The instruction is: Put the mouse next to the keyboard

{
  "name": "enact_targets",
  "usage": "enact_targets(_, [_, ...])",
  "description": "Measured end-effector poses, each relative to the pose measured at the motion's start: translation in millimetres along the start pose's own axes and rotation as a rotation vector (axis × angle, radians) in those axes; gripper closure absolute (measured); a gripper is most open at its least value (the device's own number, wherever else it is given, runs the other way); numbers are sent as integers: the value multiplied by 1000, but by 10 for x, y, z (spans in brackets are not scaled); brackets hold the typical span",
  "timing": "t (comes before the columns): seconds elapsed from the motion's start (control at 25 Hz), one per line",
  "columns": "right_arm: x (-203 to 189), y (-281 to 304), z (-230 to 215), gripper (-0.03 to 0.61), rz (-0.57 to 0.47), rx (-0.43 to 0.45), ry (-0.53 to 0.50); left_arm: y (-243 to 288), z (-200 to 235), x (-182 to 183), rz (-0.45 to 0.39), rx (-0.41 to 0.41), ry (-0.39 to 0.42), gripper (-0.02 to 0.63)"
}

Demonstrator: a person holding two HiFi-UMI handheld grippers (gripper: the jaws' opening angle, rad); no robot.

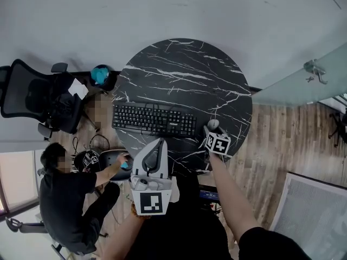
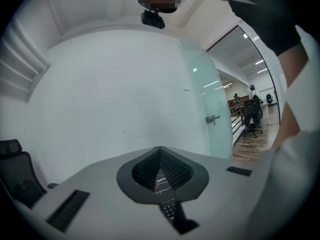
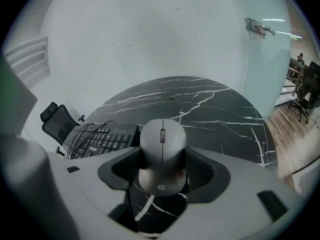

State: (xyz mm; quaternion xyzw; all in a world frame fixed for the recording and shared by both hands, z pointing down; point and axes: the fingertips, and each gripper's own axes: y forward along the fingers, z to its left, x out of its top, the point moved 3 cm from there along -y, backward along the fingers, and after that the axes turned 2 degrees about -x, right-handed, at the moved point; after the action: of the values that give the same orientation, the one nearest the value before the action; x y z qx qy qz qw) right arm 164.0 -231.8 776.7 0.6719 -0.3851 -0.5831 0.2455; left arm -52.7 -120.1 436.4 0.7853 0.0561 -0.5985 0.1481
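Here's the right gripper (image 1: 212,130), its fingers (image 3: 202,170) clamped on either side of the grey mouse (image 3: 162,151). They grip it round its back half, with the scroll wheel pointing away across the round black marble table (image 1: 184,64). The mouse is just off the right end of the keyboard (image 1: 154,120), close beside it and over the tabletop. I can't tell whether it rests on the surface or is held a touch above it. The keyboard lies flat across the middle of the table, with a black cable curling over its keys. The left gripper (image 1: 158,143) hangs on the near side of the keyboard, tips aimed at its front edge. Its fingers (image 2: 176,171) are pressed together with nothing between them, leaving only a thin slit through which a few keys show. Off to the left of the keyboard, down on the floor, a person (image 1: 65,196) in black crouches. A black office chair (image 1: 32,96) stands further left of the keyboard.
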Motion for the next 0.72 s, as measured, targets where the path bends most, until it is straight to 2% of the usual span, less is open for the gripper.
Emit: enact_targets(0.72, [-68,103,1,296,32,-30,13,-42,71,-33,10,9,8,601])
